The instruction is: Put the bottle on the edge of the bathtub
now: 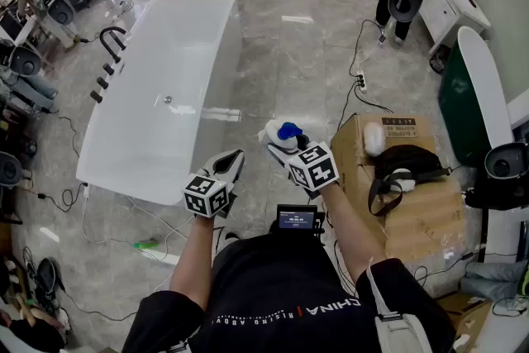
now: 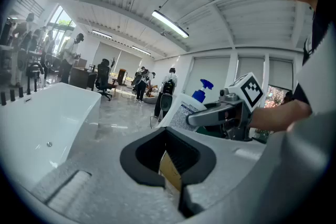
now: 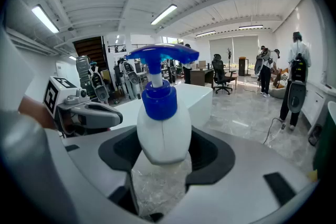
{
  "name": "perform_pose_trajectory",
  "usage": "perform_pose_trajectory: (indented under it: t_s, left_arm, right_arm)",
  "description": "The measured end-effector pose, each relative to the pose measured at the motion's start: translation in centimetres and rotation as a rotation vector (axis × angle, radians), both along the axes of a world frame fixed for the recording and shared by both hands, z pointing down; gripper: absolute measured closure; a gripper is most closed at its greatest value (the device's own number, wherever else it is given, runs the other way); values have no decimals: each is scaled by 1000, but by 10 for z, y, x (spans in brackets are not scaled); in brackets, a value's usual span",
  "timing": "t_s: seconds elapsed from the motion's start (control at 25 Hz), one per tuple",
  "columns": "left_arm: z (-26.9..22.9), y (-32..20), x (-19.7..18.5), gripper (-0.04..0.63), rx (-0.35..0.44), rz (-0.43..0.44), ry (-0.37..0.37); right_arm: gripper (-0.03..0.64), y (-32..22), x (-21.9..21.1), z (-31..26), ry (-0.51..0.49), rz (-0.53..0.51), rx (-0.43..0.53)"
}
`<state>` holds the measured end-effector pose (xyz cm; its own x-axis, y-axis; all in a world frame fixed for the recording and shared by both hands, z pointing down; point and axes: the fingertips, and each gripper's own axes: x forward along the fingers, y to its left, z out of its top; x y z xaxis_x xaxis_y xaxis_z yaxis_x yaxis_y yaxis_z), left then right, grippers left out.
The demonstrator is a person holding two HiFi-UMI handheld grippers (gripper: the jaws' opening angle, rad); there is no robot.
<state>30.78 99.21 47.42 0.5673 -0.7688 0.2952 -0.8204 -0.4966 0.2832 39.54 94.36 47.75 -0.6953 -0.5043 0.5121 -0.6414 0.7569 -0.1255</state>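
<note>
Overhead, in the head view, the white plastic bottle with a blue pump top (image 1: 287, 132) is seen clamped in the right hand-held gripper (image 1: 281, 146). It is carried above the grey tiled floor (image 1: 297, 54), off the near right corner of the long white bathtub (image 1: 233, 54) and clear of its rim. The left hand-held gripper (image 1: 234, 159) is held just beside it. In the left gripper view, its jaws are seen drawn together on nothing. In the right gripper view, the jaws are pressed against the bottle's body, the pump end pointing away from the gripper.
</note>
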Motion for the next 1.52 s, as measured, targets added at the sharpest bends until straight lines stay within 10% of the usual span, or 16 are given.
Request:
perform_pose_trajectory:
  t_s: [1.52]
  left_arm:
    - [17,-40,35,586,-20,20,-84]
  right_arm:
    - [348,-33,47,22,-34,8,-82]
